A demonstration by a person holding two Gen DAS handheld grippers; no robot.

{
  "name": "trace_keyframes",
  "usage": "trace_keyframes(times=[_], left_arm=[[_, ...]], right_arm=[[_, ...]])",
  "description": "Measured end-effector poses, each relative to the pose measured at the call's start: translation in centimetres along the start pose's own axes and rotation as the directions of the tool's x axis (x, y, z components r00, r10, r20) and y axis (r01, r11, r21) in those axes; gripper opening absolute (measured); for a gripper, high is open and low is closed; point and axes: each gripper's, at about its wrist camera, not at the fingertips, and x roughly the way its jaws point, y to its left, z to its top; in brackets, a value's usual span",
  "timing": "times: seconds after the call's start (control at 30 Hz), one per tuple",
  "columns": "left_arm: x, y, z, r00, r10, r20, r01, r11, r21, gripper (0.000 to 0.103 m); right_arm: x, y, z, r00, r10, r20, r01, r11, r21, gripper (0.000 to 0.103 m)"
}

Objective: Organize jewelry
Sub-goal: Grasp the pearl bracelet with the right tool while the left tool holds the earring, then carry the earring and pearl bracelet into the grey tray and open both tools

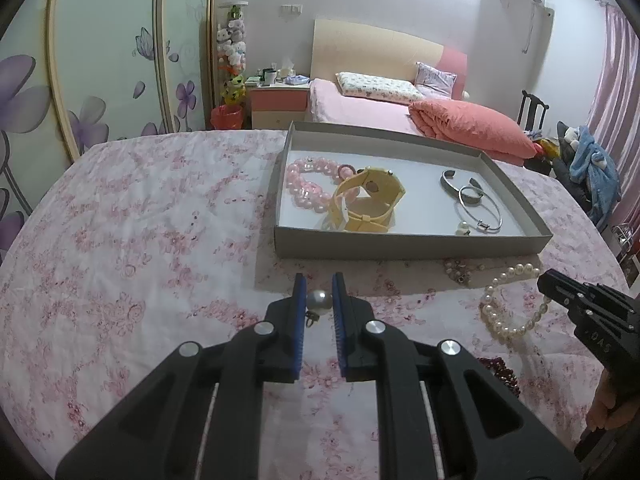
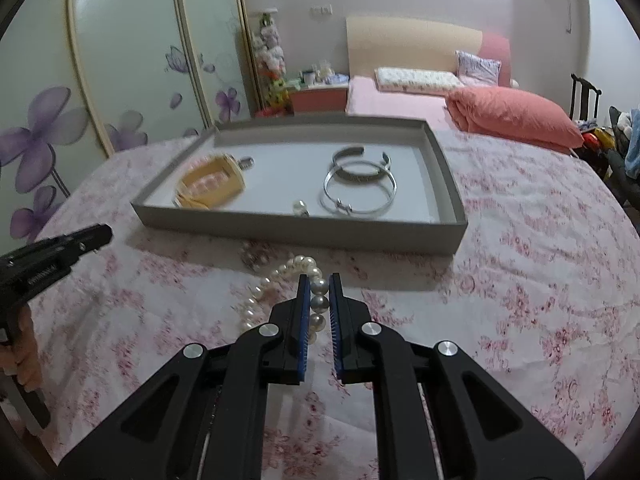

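Left gripper (image 1: 319, 294), jaws clamped on a pearl earring (image 1: 319, 300) low over the worktop; right gripper (image 2: 319, 294), jaws clamped on the pearl strand (image 2: 276, 284). Open box (image 1: 400, 246) lies straight ahead of both, nr left.

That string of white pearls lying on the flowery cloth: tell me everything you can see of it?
The pearl strand is a loop of round, glossy, cream-white beads, like pearl or imitation pearl. It lies in a loose curve on the pink floral cloth, outside and in front of the grey tray, not touching it. The right claw is shut on one side of the loop, a few beads showing between its blue pads. The rest trails off to the left on the cloth.
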Motion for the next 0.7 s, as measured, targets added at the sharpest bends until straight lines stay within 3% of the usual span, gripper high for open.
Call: trace_keyframes(times=[0.7], left_arm=[[-2.0,-1.1,0.0,0.997,-0.025,0.071,0.024,1.0,0.015,0.014]], right_arm=[[-3.1,0.7,1.0,0.986,0.062,0.155,-0.067,0.997,0.03,0.01]])
